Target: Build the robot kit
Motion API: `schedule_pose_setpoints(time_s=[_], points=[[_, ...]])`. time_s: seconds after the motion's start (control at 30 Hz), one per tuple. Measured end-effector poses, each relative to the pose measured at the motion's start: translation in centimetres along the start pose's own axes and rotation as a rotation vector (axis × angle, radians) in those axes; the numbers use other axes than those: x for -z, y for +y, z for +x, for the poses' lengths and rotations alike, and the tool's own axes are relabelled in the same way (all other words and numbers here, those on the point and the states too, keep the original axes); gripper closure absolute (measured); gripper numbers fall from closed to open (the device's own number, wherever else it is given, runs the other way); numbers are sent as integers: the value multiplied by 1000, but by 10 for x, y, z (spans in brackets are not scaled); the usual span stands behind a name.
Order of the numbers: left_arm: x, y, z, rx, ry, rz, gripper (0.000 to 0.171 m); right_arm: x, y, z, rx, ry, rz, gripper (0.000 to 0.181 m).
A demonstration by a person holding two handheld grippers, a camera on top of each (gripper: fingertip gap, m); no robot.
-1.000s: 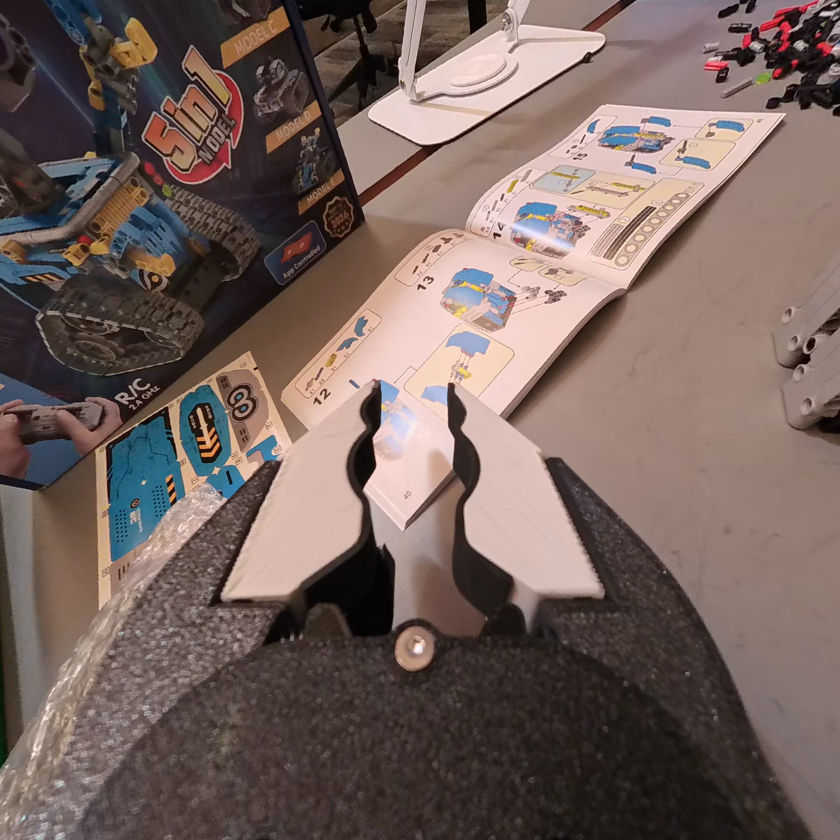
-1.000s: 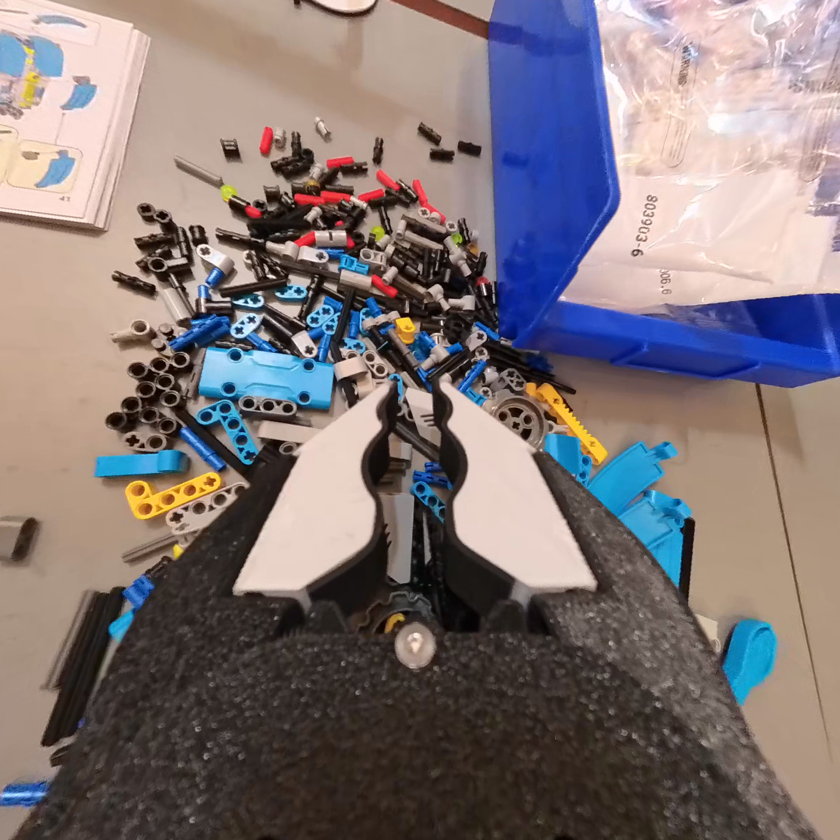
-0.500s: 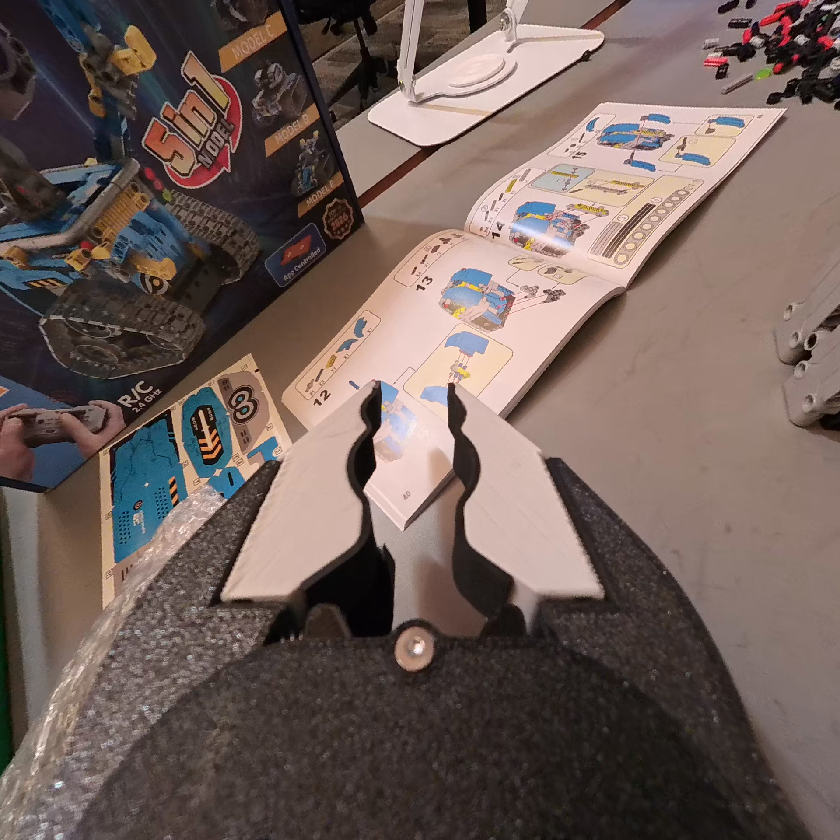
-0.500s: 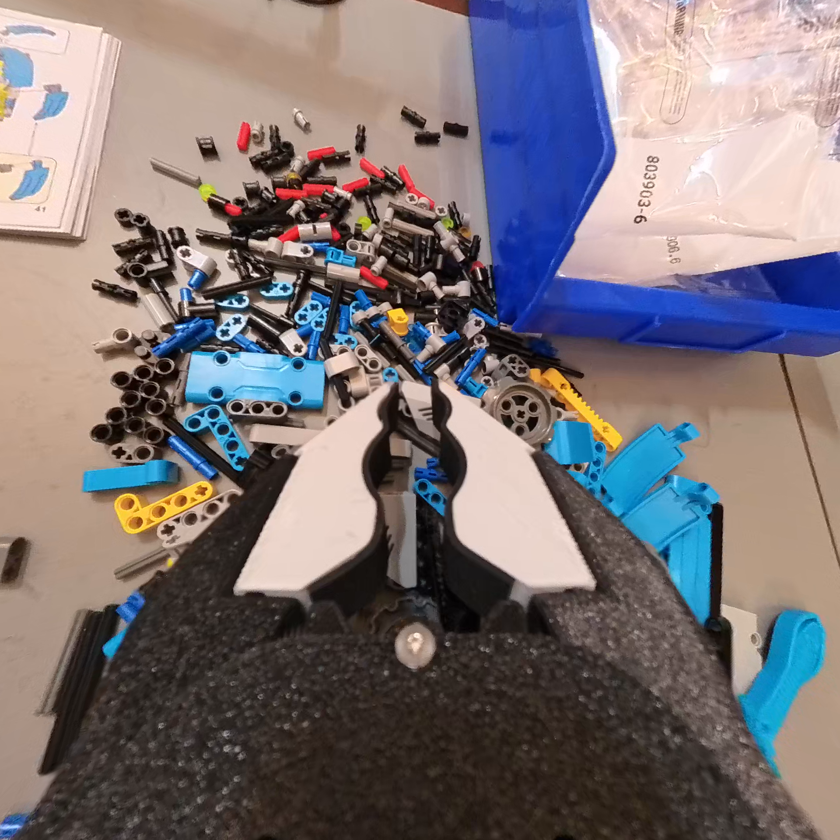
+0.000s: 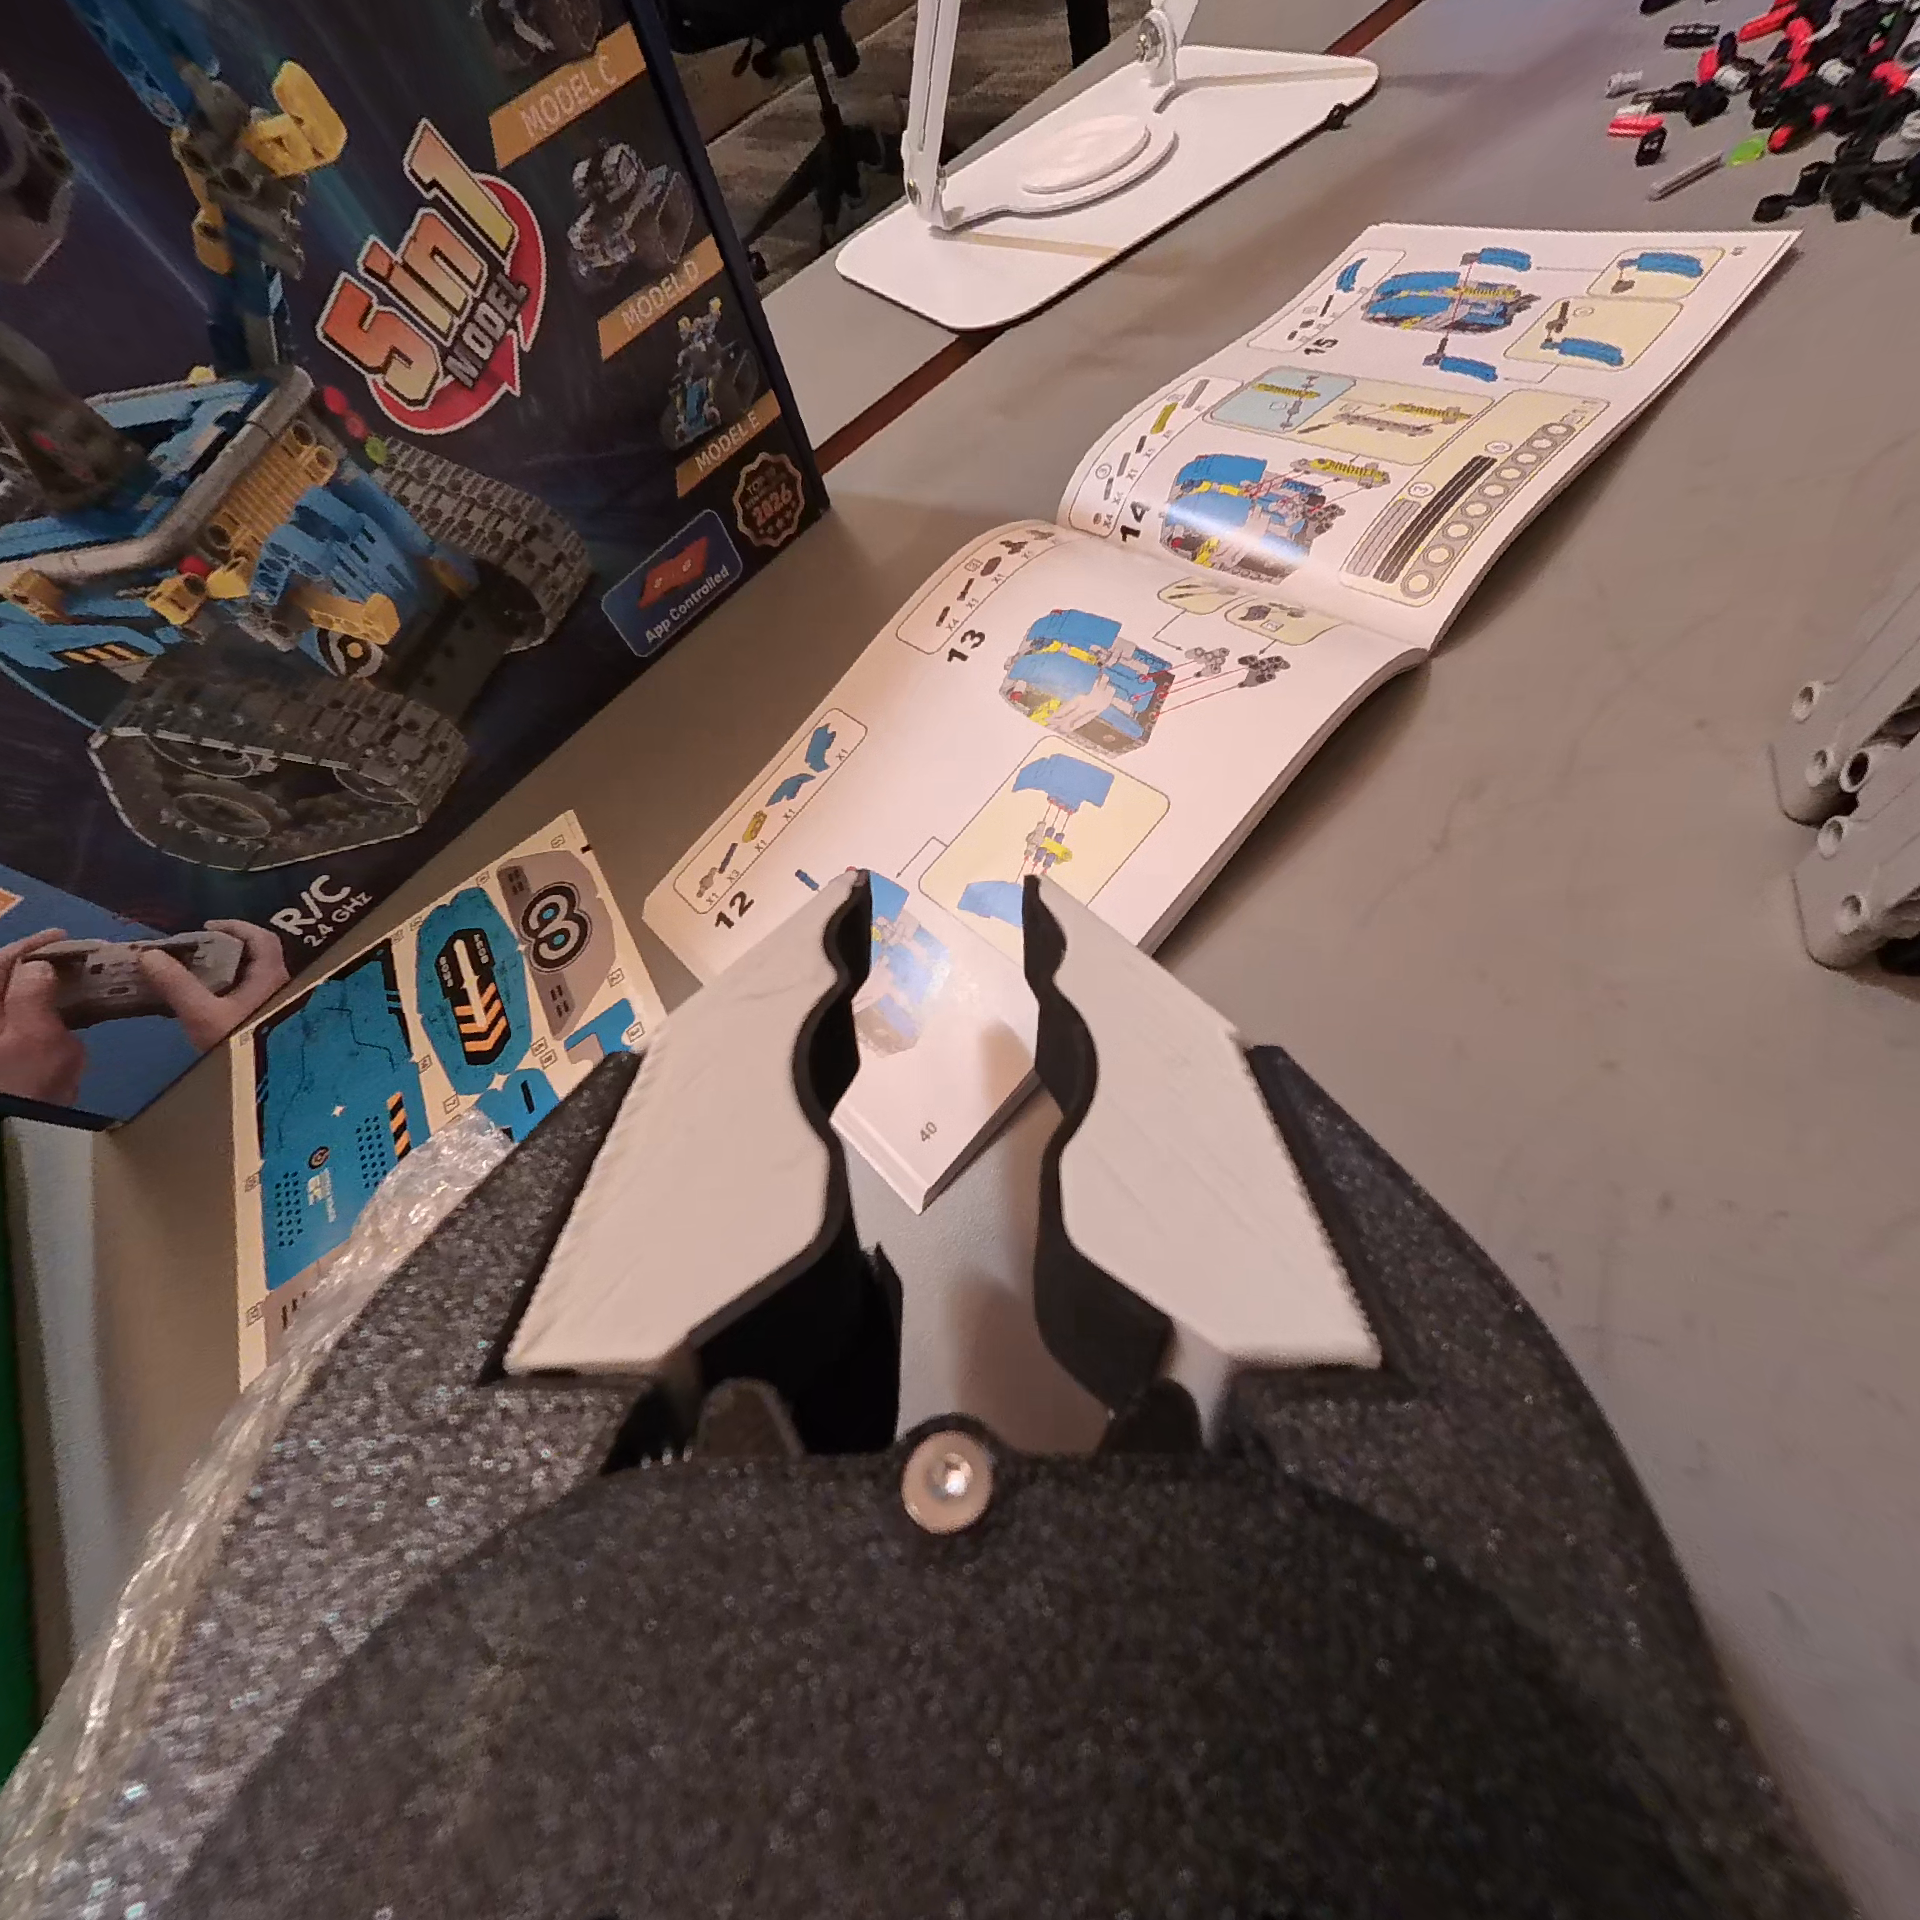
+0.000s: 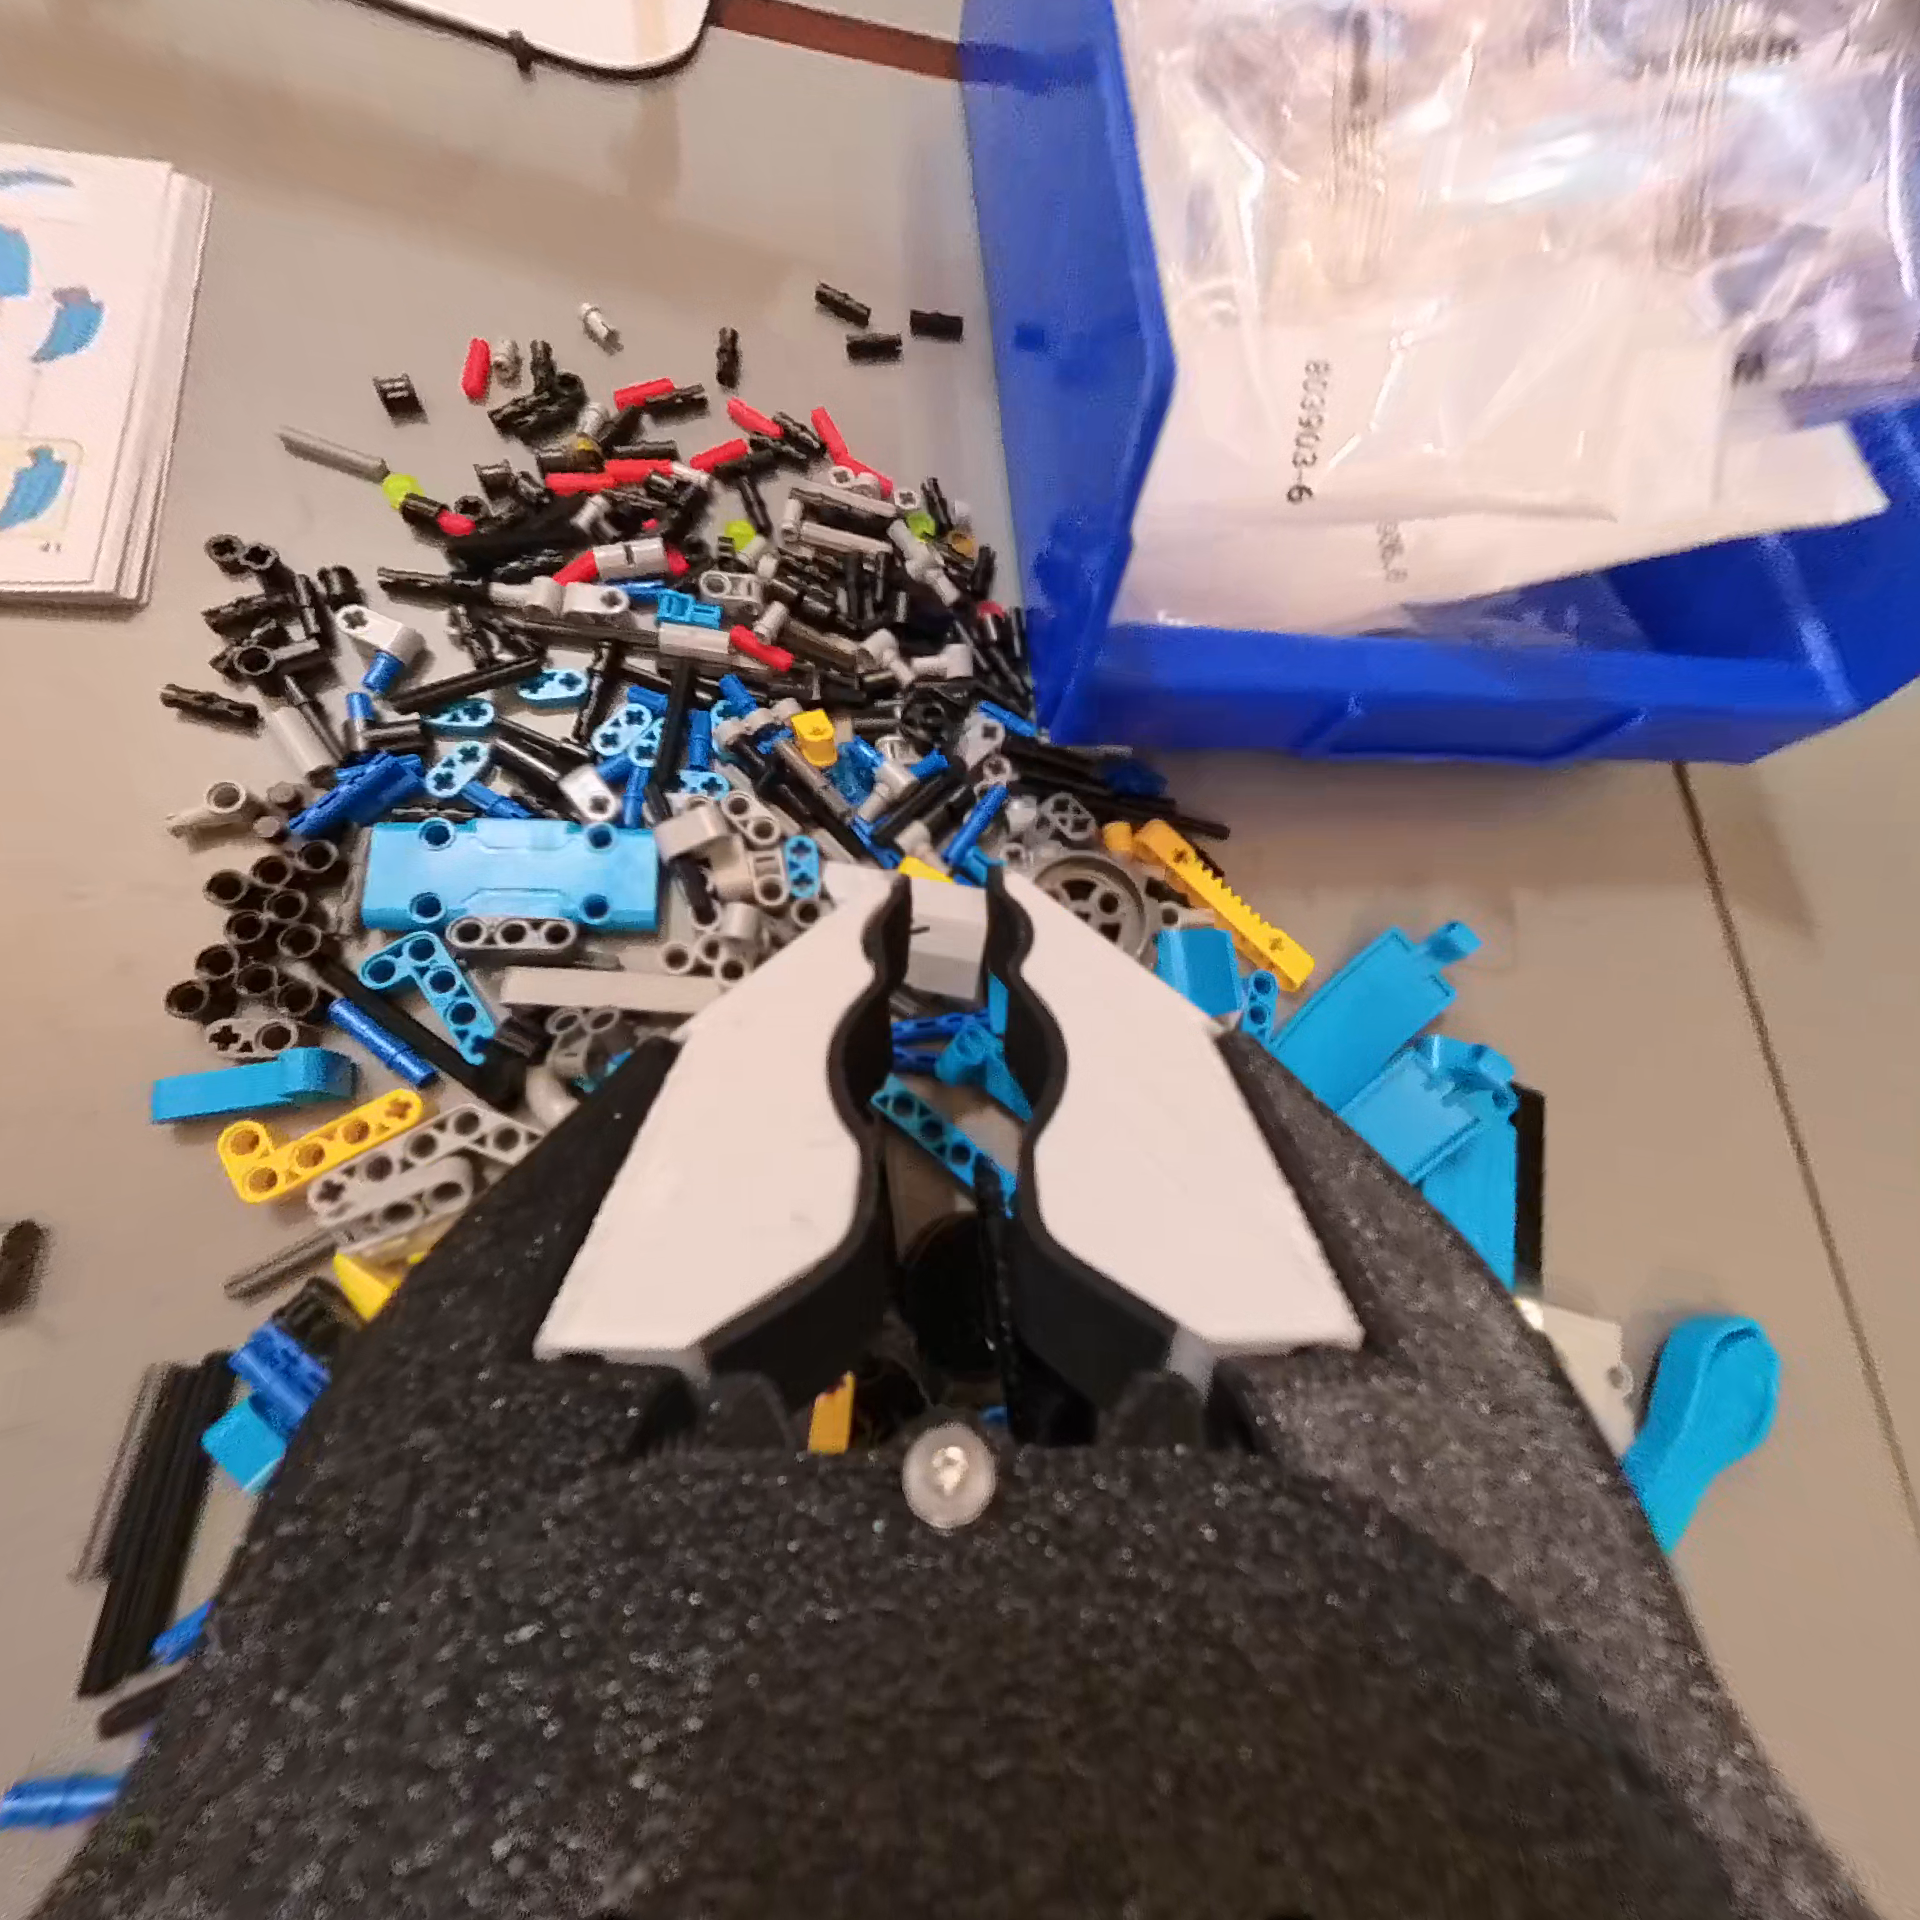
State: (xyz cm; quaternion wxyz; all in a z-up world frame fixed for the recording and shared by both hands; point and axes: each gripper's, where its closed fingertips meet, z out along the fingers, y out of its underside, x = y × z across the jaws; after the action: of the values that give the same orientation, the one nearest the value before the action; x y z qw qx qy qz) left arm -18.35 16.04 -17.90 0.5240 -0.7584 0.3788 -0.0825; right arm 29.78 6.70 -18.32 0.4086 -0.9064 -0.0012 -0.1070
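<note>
My right gripper (image 6: pixel 943 896) hangs over a heap of small building pieces (image 6: pixel 623 675) in black, grey, blue, red and yellow. It is shut on a small grey block (image 6: pixel 943 940) pinched between its fingertips, just above the heap. A light-blue panel (image 6: pixel 509 873) lies to its left and a grey wheel hub (image 6: pixel 1091 894) to its right. My left gripper (image 5: pixel 943 894) is open and empty, held over the near corner of an open instruction booklet (image 5: pixel 1143 644).
A blue bin (image 6: pixel 1081 364) holding clear plastic bags (image 6: pixel 1455 312) stands right of the heap. Left of the booklet are a toy box (image 5: pixel 312 468), a sticker sheet (image 5: pixel 416 1018) and bubble wrap (image 5: pixel 312 1299). A white stand base (image 5: pixel 1091 177) lies behind; grey parts (image 5: pixel 1849 790) at right. My right fingertips sit around 50 centimetres from my left ones. The grey wheel hub (image 6: pixel 1091 894) is about 4 centimetres from my right fingertips.
My right gripper has drawn its fingers in on the grey block and shifted a little right over the heap. The left gripper has barely moved.
</note>
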Motion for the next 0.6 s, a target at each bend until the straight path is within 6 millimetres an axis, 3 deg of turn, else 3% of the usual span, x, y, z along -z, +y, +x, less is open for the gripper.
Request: schedule_pose_setpoints(time_s=[0.13, 0.6], points=[[0, 0, 0, 0, 3, -2, 143, -1, 6, 9, -34, 1, -17, 167], [0, 1, 1, -11, 2, -4, 143, -6, 15, 7, -44, -22, -56, 167]])
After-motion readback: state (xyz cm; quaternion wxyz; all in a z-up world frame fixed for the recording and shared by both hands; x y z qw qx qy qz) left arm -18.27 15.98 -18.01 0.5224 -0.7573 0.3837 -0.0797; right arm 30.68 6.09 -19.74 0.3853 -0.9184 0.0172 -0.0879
